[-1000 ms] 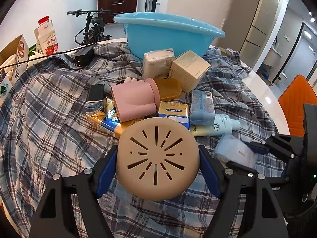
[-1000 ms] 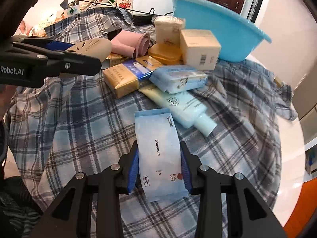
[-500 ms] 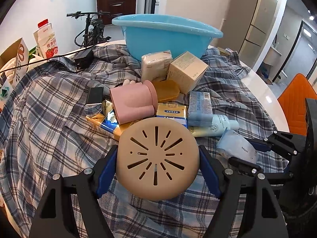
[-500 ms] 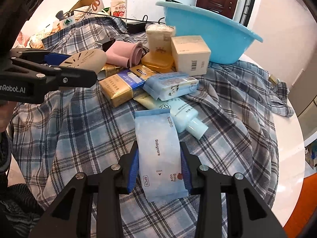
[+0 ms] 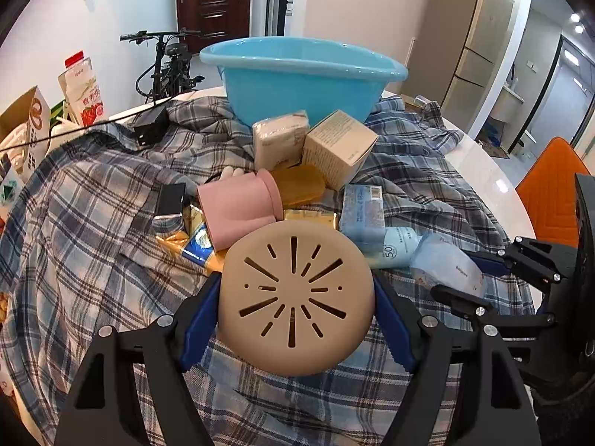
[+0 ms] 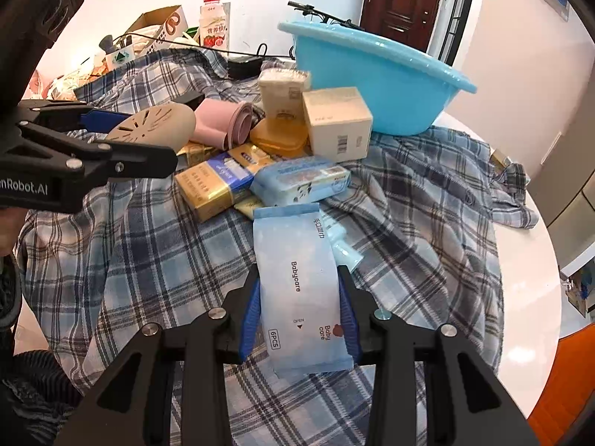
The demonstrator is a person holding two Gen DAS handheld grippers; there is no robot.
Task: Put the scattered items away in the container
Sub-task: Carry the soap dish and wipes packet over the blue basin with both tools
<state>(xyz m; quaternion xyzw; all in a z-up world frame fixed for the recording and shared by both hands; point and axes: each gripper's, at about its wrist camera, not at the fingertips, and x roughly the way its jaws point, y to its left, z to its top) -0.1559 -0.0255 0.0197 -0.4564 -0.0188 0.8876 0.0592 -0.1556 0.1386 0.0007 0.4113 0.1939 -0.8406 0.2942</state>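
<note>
My left gripper is shut on a beige round slotted lid, held above the plaid cloth. My right gripper is shut on a light blue Babycare packet; that packet also shows at the right of the left wrist view. Ahead lies a pile: a pink cup on its side, an amber soap box, a cardboard box, a tissue pack, a wipes pack and a sunscreen tube. Behind the pile stands the blue basin.
A milk carton, an open cardboard box and a black charger with its cable sit at the far left. The white table edge curves along the right, with an orange chair beyond it. A bicycle stands behind.
The right gripper has edged toward the pile with its packet, which now covers part of the sunscreen tube. The left gripper and its lid have hardly moved. Both grips are unchanged.
</note>
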